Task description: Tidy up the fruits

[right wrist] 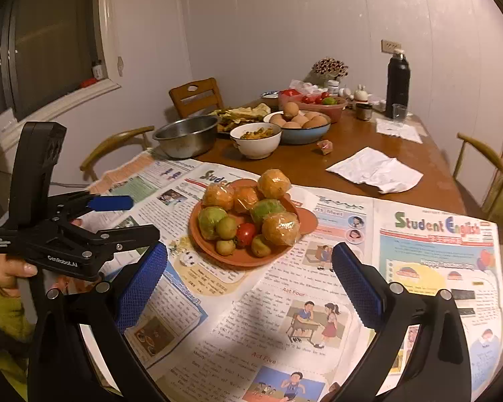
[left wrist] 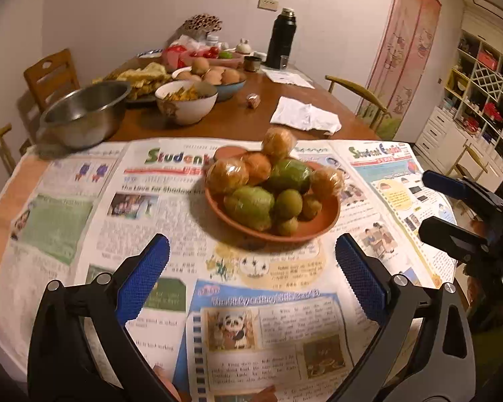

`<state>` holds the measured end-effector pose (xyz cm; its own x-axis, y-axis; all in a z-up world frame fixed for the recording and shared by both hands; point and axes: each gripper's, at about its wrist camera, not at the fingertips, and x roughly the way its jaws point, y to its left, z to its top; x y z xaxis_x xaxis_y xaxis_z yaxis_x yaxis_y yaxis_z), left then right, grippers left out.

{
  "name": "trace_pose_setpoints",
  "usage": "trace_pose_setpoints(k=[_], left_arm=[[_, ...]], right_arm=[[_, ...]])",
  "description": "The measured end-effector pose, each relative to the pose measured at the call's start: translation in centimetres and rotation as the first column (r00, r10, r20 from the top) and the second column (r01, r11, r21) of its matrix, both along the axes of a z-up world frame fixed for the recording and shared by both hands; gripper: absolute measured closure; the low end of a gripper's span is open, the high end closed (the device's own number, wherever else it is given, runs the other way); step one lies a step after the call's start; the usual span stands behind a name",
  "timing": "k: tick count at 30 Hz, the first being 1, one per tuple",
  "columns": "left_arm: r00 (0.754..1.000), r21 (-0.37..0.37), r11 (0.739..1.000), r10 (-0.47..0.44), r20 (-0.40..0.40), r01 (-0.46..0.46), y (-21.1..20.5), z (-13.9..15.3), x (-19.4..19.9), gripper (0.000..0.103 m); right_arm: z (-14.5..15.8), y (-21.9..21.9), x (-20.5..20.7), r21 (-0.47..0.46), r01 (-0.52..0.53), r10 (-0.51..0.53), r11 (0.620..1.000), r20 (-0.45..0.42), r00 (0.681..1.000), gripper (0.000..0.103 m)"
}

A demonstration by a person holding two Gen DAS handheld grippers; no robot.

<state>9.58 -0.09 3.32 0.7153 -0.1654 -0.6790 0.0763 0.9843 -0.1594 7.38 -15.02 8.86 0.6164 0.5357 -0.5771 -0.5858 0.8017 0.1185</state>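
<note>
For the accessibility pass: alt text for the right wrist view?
Open right gripper hovers empty before a terracotta plate of wrapped oranges, green fruit and a tomato on newspapers. The left gripper, also open, sits at left.

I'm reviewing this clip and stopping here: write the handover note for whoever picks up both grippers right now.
Left gripper: open, empty, over the newspaper short of the plate.
Right gripper: open, empty, also short of the plate.
Fruit: all piled on the terracotta plate: wrapped oranges, wrapped green fruits, small green fruits, one tomato.
Done: nothing sorted out of the plate, as far as visible.
Left: the whole sorting. A steel bowl stands empty further back.
</note>
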Motion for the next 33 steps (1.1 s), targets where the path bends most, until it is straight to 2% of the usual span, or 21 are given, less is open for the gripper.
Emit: trace_pose_setpoints(k=[4, 17, 33], left_arm=[[0.999, -0.015, 0.999, 0.032, -0.021, -0.032, 0.4, -1.0, -0.9, 0.01], [0.994, -0.035, 0.997, 0.061, -0.086, -0.064, 0.7, -4.0, -3.6, 0.01], [0.995, -0.035, 0.998, 0.054, -0.08, -0.057, 0.0, -4.0, -3.9, 0.01]], right_arm=[[-0.8, 0.5, -0.9, -0.046, 0.033, -0.032, 0.998, 0.021, 0.999, 0.005], [-4.2, 0.5, -2.4, -0.077, 0.061, -0.065, 0.995, -0.053, 0.996, 0.005], [-4.7, 0.6, -2.7, -0.081, 0.057, -0.062, 0.995, -0.07, 0.996, 0.005]])
